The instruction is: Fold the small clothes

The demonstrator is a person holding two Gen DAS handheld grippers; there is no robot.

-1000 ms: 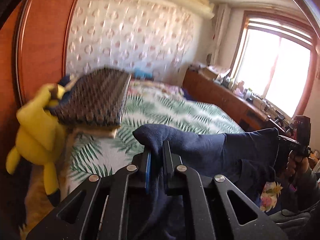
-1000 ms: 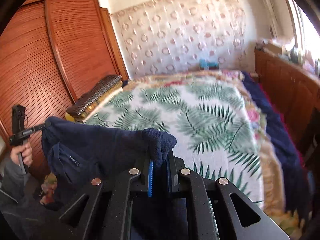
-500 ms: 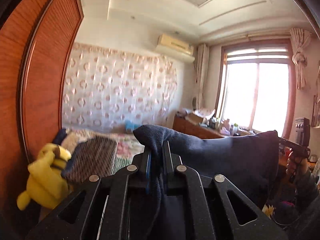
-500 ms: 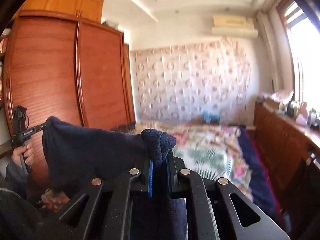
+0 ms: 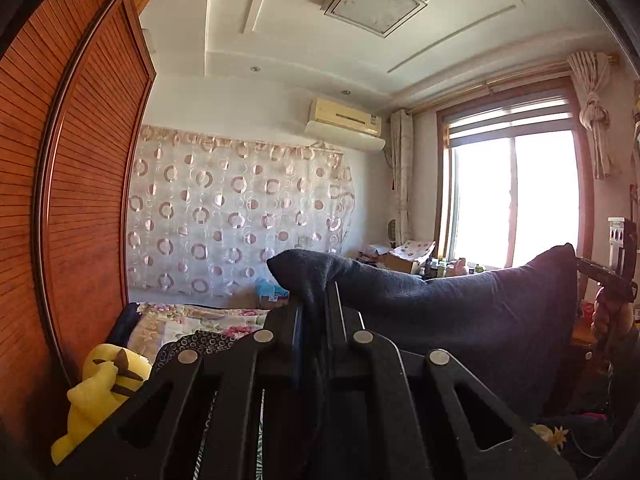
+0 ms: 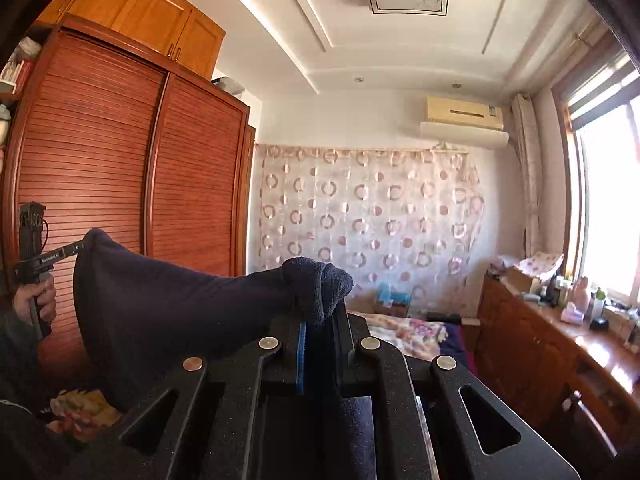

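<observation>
A dark navy garment [image 5: 460,312] hangs stretched between my two grippers, held high in the air. My left gripper [image 5: 314,300] is shut on one corner of it; the cloth bunches over the fingertips. My right gripper [image 6: 320,304] is shut on the other corner of the garment [image 6: 168,304]. In the left wrist view the right gripper [image 5: 582,262] shows at the far right, pinching the cloth. In the right wrist view the left gripper [image 6: 82,245] shows at the far left. The garment's lower part hangs out of sight.
The bed [image 5: 192,320] with a floral cover lies low ahead, with a yellow plush toy [image 5: 96,392] and a patterned cushion [image 5: 192,344] by the wooden wardrobe [image 6: 120,200]. A wooden sideboard [image 6: 560,344] with bottles runs under the window on the right.
Both grippers have risen and tilted upward with the garment: the bed has dropped to the bottom of the views and the ceiling now shows. The cloth stays stretched between them.
</observation>
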